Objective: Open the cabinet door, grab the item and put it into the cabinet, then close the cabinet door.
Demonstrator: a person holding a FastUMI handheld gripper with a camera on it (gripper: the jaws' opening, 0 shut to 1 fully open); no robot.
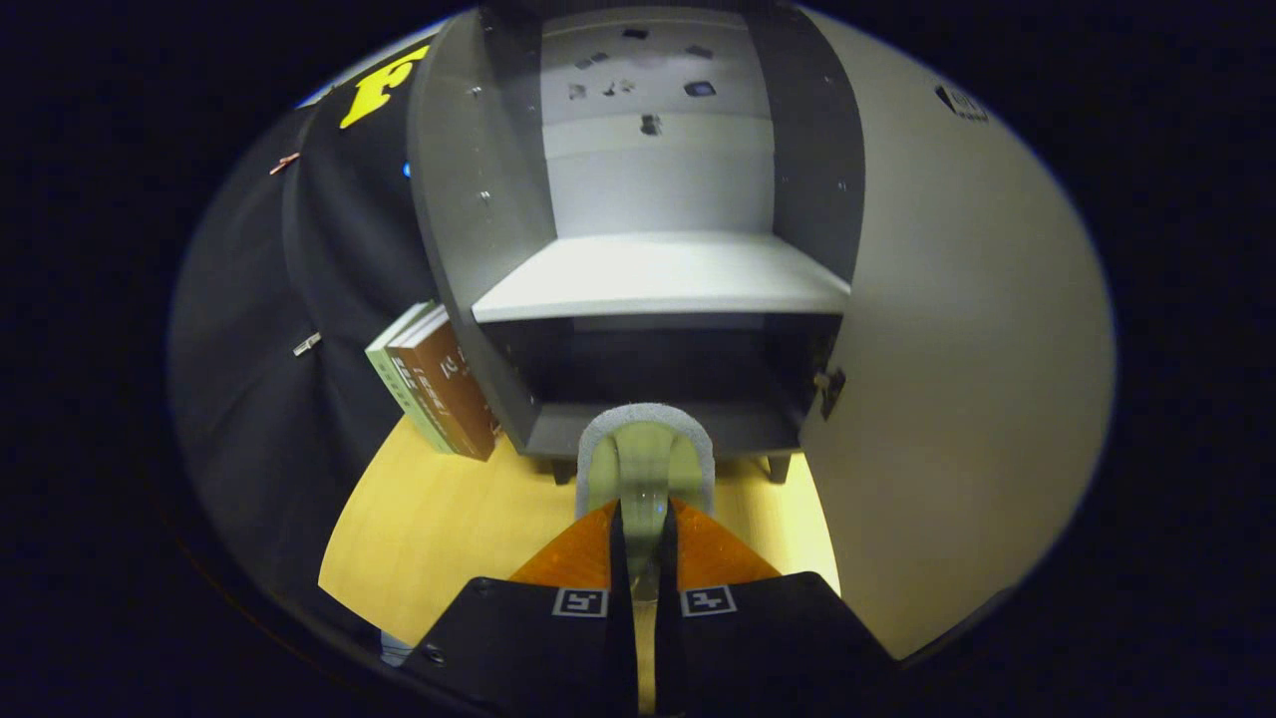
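Over on the left, two upright books (439,384), one pale green and one brown, leaned against the outer side wall of the dark grey cabinet (469,229), standing on the yellow wooden tabletop (439,529). The cabinet stood open, a pale grey shelf (663,279) splitting it into a lit upper compartment and a shadowed lower one. Dead centre, the gripper (643,529) was clamped tight on the item, a pale green rounded piece with a grey foam rim (646,449), both fingers (573,553) pressing its near end. The item poked out just ahead of the fingertips, raised in front of the cabinet's bottom edge and the mouth of the lower compartment, not yet inside. To the right, the big pale grey cabinet door (957,399) hung swung wide open, its hinge (829,389) showing beside the lower compartment.
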